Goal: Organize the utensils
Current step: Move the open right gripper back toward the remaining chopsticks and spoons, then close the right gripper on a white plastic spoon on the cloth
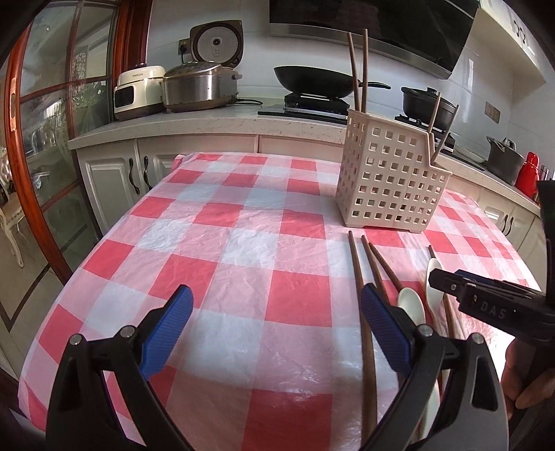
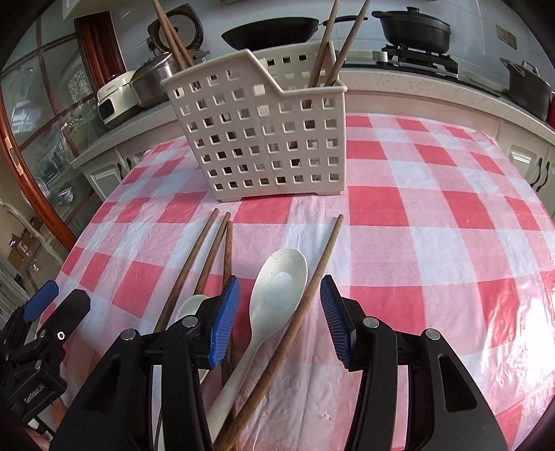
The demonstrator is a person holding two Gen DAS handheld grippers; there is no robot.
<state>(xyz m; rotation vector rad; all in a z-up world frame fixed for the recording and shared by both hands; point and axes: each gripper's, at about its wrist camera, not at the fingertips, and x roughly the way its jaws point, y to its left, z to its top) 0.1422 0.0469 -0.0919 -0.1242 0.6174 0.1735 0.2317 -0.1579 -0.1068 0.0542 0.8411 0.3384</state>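
Observation:
A beige perforated utensil caddy [image 1: 392,180] stands on the checked tablecloth, also in the right wrist view [image 2: 260,138], with several brown chopsticks upright in it [image 2: 326,45]. Loose brown chopsticks [image 2: 197,260] and two white spoons lie in front of it. My right gripper [image 2: 279,312] is open, its jaws either side of a white spoon [image 2: 277,288] and one chopstick [image 2: 312,288]. A second spoon [image 2: 189,308] lies partly under its left finger. My left gripper [image 1: 275,326] is open and empty over bare cloth, left of the chopsticks [image 1: 360,295] and spoons [image 1: 412,305].
The red-and-white checked table [image 1: 242,243] fills both views. Behind it a counter [image 1: 208,121] holds rice cookers [image 1: 197,83], a wok [image 1: 312,81] and black pots [image 2: 412,27]. A wood-framed glass door [image 1: 52,156] is at left. The right gripper's body [image 1: 485,298] shows at right.

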